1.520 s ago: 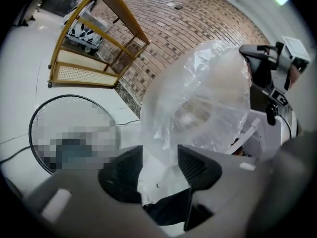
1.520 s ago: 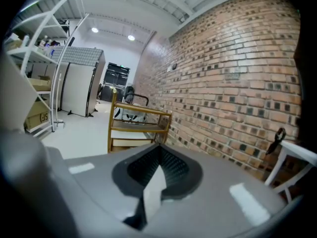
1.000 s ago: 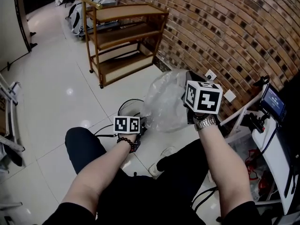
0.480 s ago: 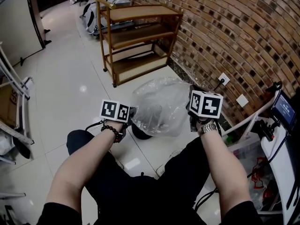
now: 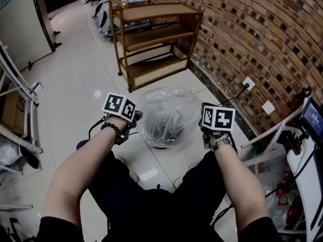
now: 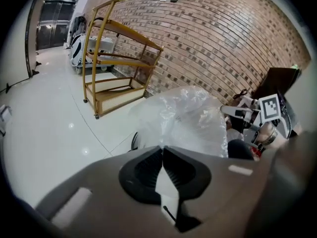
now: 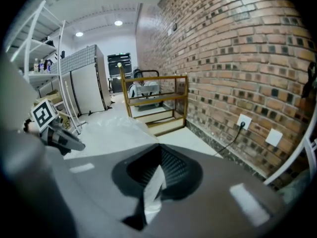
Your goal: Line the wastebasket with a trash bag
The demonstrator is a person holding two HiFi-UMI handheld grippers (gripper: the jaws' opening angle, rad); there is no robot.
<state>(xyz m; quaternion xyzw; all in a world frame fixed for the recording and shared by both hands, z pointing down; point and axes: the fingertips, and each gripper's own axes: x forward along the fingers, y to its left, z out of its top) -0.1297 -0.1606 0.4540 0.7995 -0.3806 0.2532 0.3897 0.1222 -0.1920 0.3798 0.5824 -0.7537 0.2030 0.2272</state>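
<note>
A clear plastic trash bag point(image 5: 169, 110) is puffed out over a black wastebasket point(image 5: 160, 131), which shows dark through the film. My left gripper point(image 5: 135, 119) is shut on the bag's left edge, and my right gripper point(image 5: 203, 133) is shut on its right edge. In the left gripper view a strip of film point(image 6: 166, 182) is pinched between the closed pads, with the bag point(image 6: 185, 118) ahead and the basket's rim point(image 6: 133, 142) below it. The right gripper view shows film point(image 7: 152, 187) nipped the same way, the bag point(image 7: 114, 133) spreading leftward toward the left gripper point(image 7: 74, 144).
A wooden shelf trolley point(image 5: 151, 34) stands behind the basket against the brick wall point(image 5: 262, 29). A wall socket point(image 5: 248, 83) with a cable is at the right. A white rack point(image 5: 20, 84) is at the left and equipment point(image 5: 308, 155) at the right. The person's legs are in front of the basket.
The right gripper came down with the bag from chest height to basket level. The left gripper moved out to the left, stretching the bag wide over the basket.
</note>
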